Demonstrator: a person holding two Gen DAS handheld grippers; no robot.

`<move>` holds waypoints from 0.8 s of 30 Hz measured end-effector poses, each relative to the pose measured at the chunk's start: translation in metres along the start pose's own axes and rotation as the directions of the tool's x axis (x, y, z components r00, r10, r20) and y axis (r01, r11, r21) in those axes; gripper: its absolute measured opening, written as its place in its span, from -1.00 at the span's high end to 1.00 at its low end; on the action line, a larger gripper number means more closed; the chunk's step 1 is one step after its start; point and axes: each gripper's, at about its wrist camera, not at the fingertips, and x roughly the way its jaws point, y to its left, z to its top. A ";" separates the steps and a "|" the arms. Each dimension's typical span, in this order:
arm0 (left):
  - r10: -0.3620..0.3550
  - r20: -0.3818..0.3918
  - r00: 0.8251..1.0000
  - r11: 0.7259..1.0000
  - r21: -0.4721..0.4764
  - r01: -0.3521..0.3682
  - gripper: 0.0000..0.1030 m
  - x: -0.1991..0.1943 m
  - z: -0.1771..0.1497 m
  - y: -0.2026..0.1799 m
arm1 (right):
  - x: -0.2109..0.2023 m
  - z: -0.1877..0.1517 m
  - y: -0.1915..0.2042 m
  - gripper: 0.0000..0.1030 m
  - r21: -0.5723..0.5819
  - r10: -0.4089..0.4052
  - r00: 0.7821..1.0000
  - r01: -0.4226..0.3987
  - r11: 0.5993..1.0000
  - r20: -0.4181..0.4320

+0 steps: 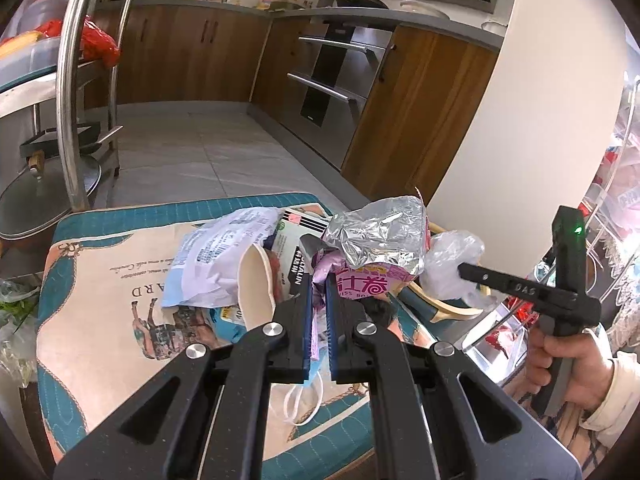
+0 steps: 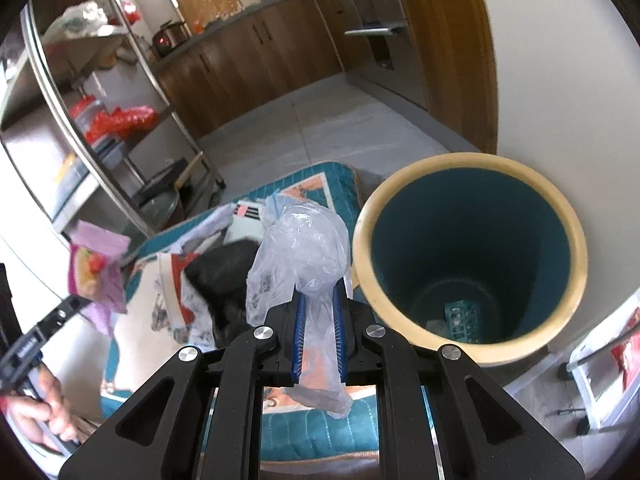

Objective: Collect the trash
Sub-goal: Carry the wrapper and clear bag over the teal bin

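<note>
I've got the left gripper [image 1: 318,300] clamped on a pink wrapper [image 1: 360,276] and the right gripper [image 2: 318,320] on a clear bag [image 2: 298,256] beside the bin [image 2: 472,256], which looks nearly empty, with plenty still on the mat [image 1: 100,300].

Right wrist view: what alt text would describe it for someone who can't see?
A hand-held gripper pinches a crumpled clear plastic bag beside an open teal bin with a cream rim. Wrappers litter a patterned cushion below it.
</note>
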 end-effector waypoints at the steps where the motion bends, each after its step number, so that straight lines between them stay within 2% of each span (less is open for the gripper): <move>1: -0.003 -0.001 1.000 1.000 0.002 0.003 0.89 0.000 -0.001 -0.002 | -0.003 0.000 -0.001 0.72 0.006 0.002 1.000 -0.002 1.000 0.008; 8: -0.022 -0.012 1.000 0.999 0.034 0.022 0.89 0.006 -0.001 -0.019 | -0.026 -0.002 -0.010 0.72 0.036 0.009 0.998 -0.011 0.999 0.055; 13: 0.000 -0.006 1.000 0.998 0.065 0.001 0.89 0.013 0.004 -0.034 | -0.036 -0.004 -0.021 0.72 0.049 -0.010 0.997 0.006 0.999 0.080; 24: -0.028 -0.017 0.999 0.986 0.163 0.031 0.89 0.057 0.025 -0.105 | -0.054 -0.008 -0.067 0.72 0.099 -0.101 0.989 0.090 0.991 0.112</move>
